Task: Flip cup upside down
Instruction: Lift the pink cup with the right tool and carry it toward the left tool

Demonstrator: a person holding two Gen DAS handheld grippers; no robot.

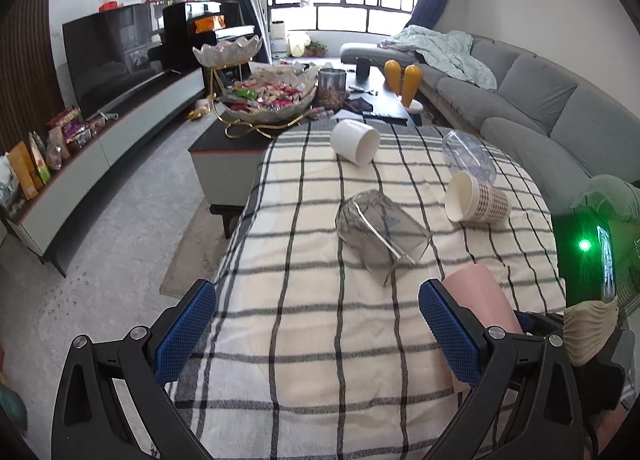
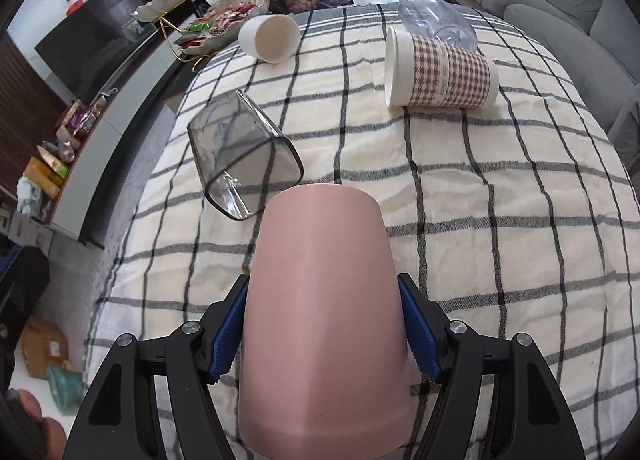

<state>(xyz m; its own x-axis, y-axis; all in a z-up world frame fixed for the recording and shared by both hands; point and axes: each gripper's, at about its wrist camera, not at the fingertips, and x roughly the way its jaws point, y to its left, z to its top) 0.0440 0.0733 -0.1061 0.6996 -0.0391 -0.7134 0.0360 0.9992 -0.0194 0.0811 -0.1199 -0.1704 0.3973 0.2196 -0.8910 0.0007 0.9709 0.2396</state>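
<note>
My right gripper (image 2: pixel 322 324) is shut on a pink cup (image 2: pixel 324 300), blue pads pressed on both its sides, above the checked cloth (image 2: pixel 500 187). The cup's closed end points away from the camera. The pink cup also shows in the left wrist view (image 1: pixel 480 296), behind the right finger. My left gripper (image 1: pixel 316 328) is open and empty over the cloth's near left part.
On the cloth lie a smoky clear square cup (image 2: pixel 240 155), a white cup (image 2: pixel 270 37), a houndstooth paper cup (image 2: pixel 440 69) and a clear plastic cup (image 2: pixel 436 19), all on their sides. A snack bowl (image 1: pixel 268 97) stands on the coffee table beyond. A grey sofa (image 1: pixel 540 99) is at the right.
</note>
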